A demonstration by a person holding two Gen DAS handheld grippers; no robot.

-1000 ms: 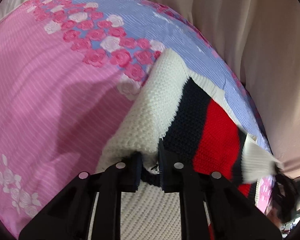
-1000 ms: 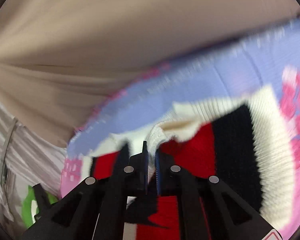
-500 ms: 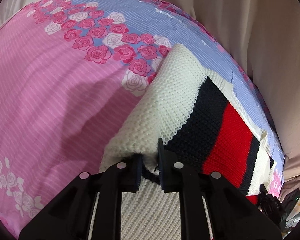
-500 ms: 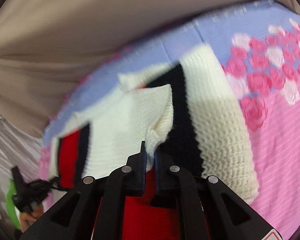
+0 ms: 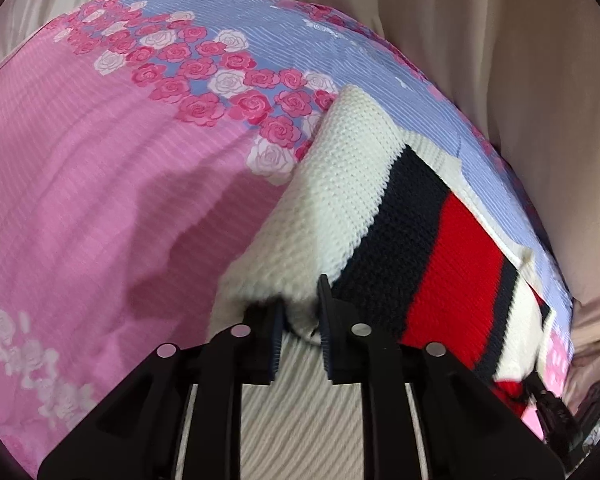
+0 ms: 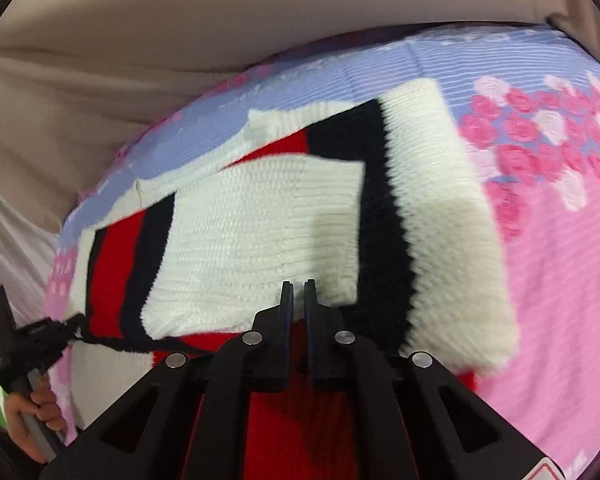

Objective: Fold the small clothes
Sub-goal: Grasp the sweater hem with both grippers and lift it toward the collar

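Note:
A knitted sweater [image 5: 384, 216] in white, navy and red stripes lies on a bedsheet. My left gripper [image 5: 300, 312] is shut on a thick fold of its white part. In the right wrist view the sweater [image 6: 260, 236] has a white sleeve laid across its body. My right gripper [image 6: 297, 296] is shut on the edge of that white sleeve, its jaws almost together. The left gripper [image 6: 24, 344] shows at the far left of the right wrist view, holding the sweater's dark edge.
The bedsheet [image 5: 100, 184] is pink with a rose band and a lilac striped part [image 6: 480, 60]. Beige fabric [image 5: 520, 80] rises behind the bed. A person's hand [image 6: 28, 412] holds the left gripper's handle.
My right gripper has carried the white sleeve across the sweater's body and lowered it flat. My left gripper has held its fold, shifting little.

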